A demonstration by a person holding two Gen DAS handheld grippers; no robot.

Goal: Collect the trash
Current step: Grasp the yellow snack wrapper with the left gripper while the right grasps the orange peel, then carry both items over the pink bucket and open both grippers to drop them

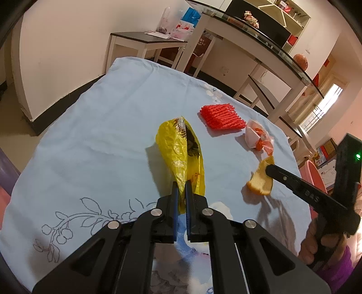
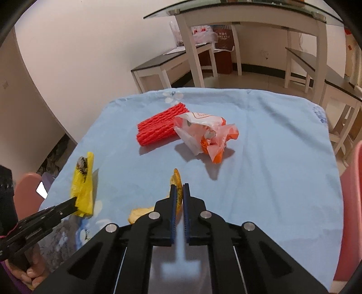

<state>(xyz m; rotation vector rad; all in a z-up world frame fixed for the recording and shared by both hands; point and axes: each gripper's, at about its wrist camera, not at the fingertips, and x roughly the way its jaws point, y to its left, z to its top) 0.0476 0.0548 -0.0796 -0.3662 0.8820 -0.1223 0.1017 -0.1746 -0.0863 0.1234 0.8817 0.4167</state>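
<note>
Two grippers, each clamped on one piece of trash: the left gripper (image 1: 181, 187) pinches a yellow bag (image 1: 181, 149) at frame centre; the right gripper (image 2: 179, 190) grips an orange peel (image 2: 177, 181). One red foam net (image 1: 222, 116) and one crumpled wrapper (image 1: 258, 135) lie upper right. Only the left view shows a shelf (image 1: 282, 15). Everything rests on a blue cloth (image 1: 101, 135) among white tables (image 2: 248, 29).

Foam net (image 2: 161, 126) and wrapper (image 2: 204, 135) touching, far on tablecloth (image 2: 271, 169); bag (image 2: 83, 185) left of peel (image 2: 177, 190), nearer.
</note>
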